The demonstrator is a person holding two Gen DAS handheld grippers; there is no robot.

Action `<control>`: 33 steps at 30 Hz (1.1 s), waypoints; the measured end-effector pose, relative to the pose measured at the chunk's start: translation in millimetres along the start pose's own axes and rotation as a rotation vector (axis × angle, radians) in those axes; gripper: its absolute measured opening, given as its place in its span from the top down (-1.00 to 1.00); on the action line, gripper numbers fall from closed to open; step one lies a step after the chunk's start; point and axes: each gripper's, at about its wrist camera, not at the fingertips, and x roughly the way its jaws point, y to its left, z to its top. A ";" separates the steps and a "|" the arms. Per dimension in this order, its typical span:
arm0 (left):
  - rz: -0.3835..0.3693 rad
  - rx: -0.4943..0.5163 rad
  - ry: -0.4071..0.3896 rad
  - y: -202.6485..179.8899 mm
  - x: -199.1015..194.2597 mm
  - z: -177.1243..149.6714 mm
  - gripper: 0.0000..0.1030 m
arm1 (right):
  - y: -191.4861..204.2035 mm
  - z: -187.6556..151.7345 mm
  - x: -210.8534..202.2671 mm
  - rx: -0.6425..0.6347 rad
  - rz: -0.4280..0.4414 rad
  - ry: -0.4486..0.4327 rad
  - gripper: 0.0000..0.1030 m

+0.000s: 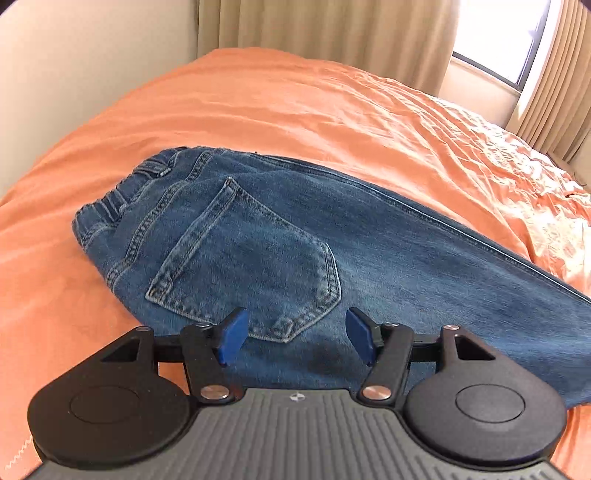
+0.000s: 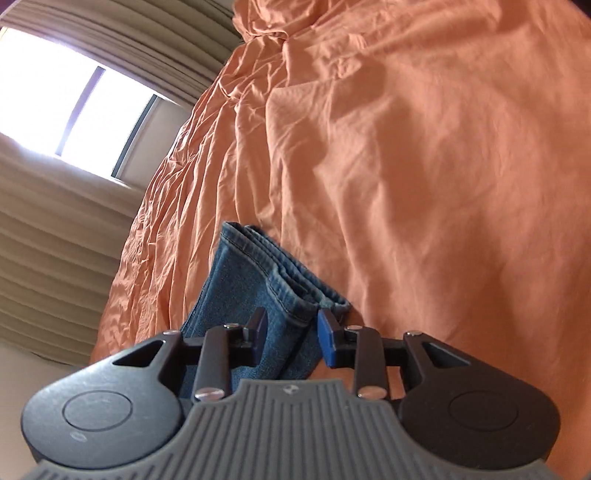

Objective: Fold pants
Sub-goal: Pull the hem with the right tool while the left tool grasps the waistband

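Observation:
Blue jeans (image 1: 280,236) lie on the orange bed sheet (image 1: 295,103), folded lengthwise with a back pocket (image 1: 243,266) up and the waistband at the left. My left gripper (image 1: 293,334) is open just above the seat area near the pocket's lower edge, holding nothing. In the right wrist view the stacked leg hems (image 2: 266,273) of the jeans lie on the sheet (image 2: 424,166). My right gripper (image 2: 291,332) has its jaws on either side of the hem end, with a gap at the right pad; contact is unclear.
Beige curtains (image 1: 325,26) and a bright window (image 1: 517,37) stand behind the bed. A pale wall (image 1: 92,55) is at the left. The window also shows in the right wrist view (image 2: 74,103). The sheet is wrinkled toward the window side.

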 end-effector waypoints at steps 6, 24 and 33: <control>-0.011 0.052 0.001 -7.3 -19.2 -16.0 -0.37 | 6.2 -5.1 -3.3 -0.056 -0.048 -0.045 1.00; -0.010 0.466 0.094 -27.1 -48.5 -74.3 -0.35 | 75.7 -85.5 -27.6 -0.281 -0.041 0.086 0.84; -0.041 0.618 0.057 -61.7 -9.1 -104.2 -0.35 | 171.1 -241.9 -4.8 -0.599 0.057 0.288 0.75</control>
